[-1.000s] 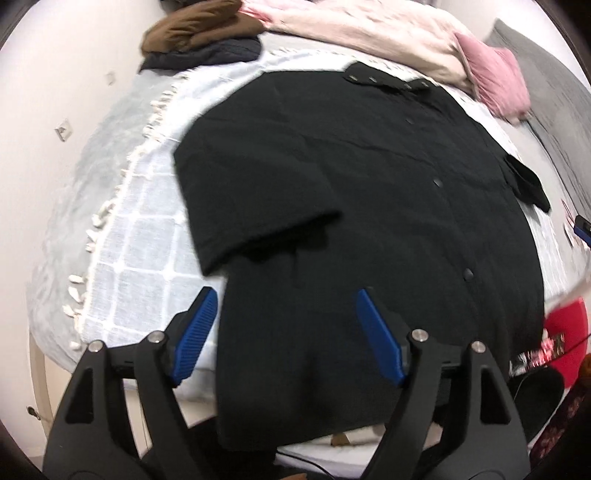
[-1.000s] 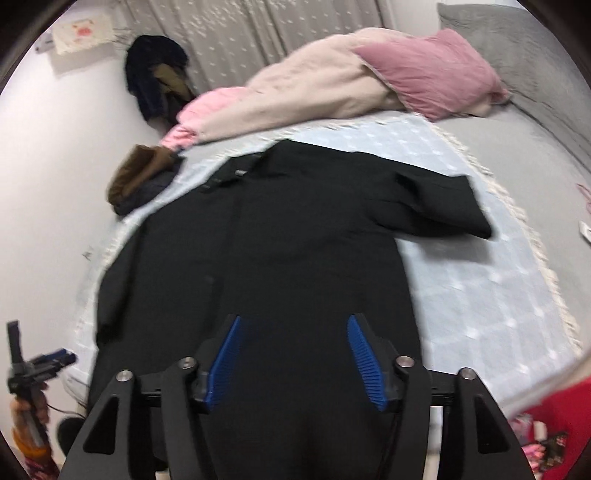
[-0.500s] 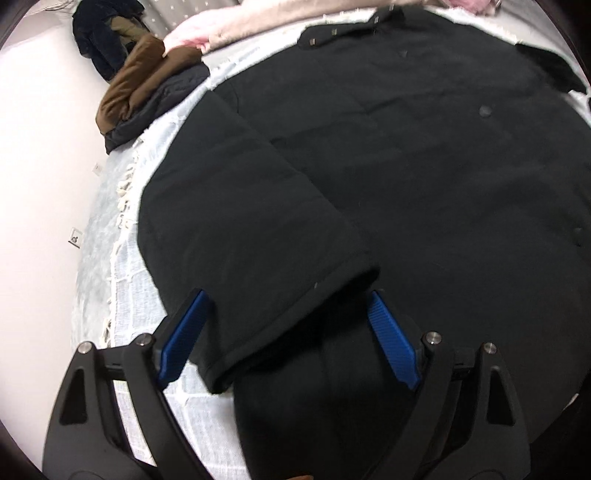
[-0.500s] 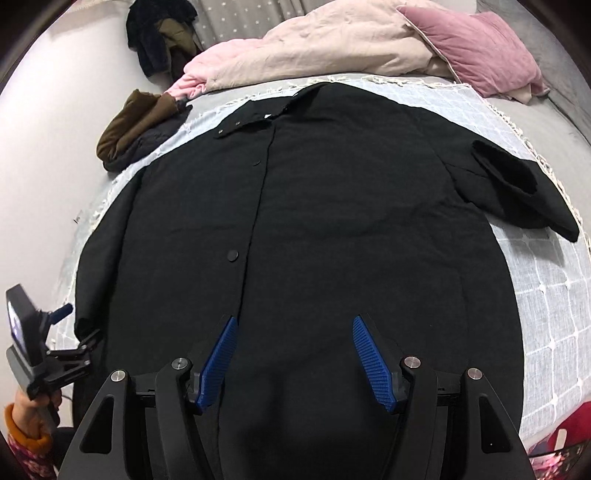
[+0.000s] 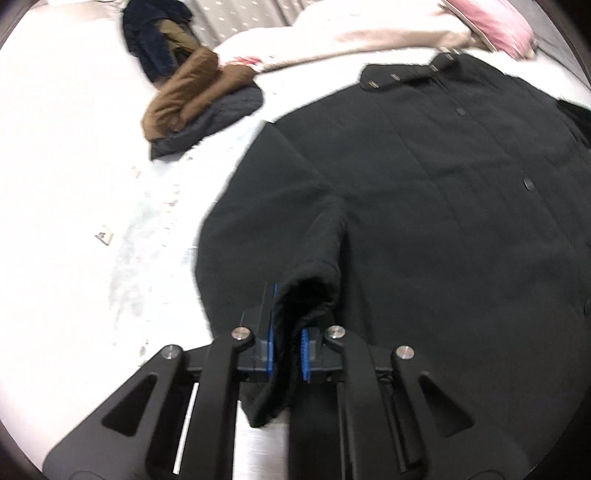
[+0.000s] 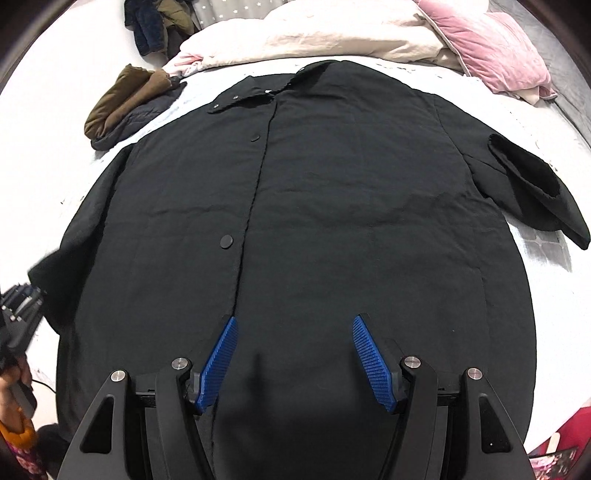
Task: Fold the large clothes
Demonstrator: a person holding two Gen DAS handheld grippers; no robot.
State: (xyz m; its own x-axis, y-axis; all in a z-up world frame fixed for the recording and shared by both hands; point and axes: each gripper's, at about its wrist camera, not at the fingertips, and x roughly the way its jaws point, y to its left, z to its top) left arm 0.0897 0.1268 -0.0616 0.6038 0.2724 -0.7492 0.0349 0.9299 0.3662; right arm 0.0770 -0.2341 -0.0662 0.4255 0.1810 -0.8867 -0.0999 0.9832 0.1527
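Observation:
A large black buttoned coat (image 6: 332, 206) lies spread flat on the bed, collar at the far end; it also shows in the left wrist view (image 5: 443, 221). My left gripper (image 5: 286, 350) is shut on the cuff of the coat's left sleeve (image 5: 306, 295) and holds it lifted off the bed. The left gripper shows in the right wrist view at the left edge (image 6: 18, 314). My right gripper (image 6: 295, 354) is open and empty, hovering over the coat's lower front. The right sleeve (image 6: 535, 192) lies out to the right.
A brown and dark folded garment (image 5: 195, 96) lies on the bed at the far left, also in the right wrist view (image 6: 125, 107). A cream duvet (image 6: 314, 33) and pink pillow (image 6: 491, 48) lie behind the collar. A white blanket (image 5: 140, 229) covers the bed.
My left gripper has moved in and closed on the left sleeve cuff, lifting it. My right gripper has come lower and nearer over the coat and stays open.

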